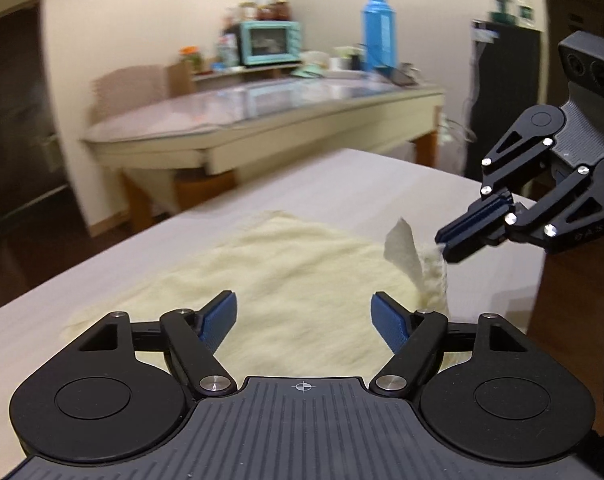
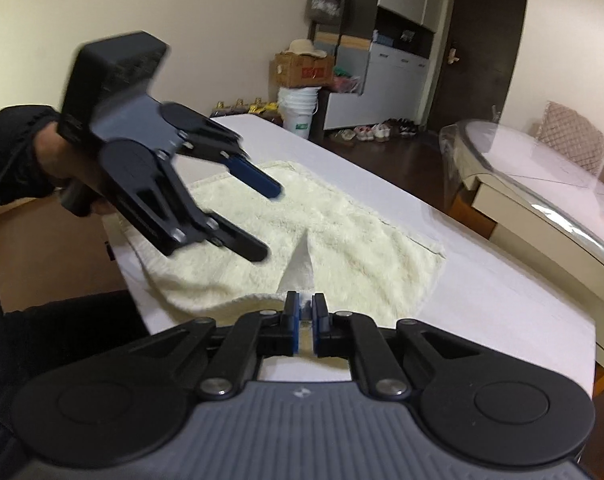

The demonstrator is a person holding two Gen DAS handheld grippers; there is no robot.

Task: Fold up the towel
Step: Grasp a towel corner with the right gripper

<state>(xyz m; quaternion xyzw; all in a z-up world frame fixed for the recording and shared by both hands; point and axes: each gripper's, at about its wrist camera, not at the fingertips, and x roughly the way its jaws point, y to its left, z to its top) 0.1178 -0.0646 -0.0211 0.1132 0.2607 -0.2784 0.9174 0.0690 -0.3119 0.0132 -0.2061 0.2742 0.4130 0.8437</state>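
My right claw (image 2: 305, 312) was pinched almost fully closed on a corner of the towel (image 2: 322, 236), its two blue pads nearly meeting with the cream fabric and its white tag caught between them, the corner lifted off the surface. My left claw (image 1: 303, 316) stood wide open, its two fingers spread well apart and holding nothing, hovering just above the towel's near part. There was one towel, fluffy and cream-coloured, lying spread on the white table (image 2: 482, 304) and filling its middle; seen from the left wrist, the raised corner sat at about two o'clock. Two claws, one towel, one table under them.
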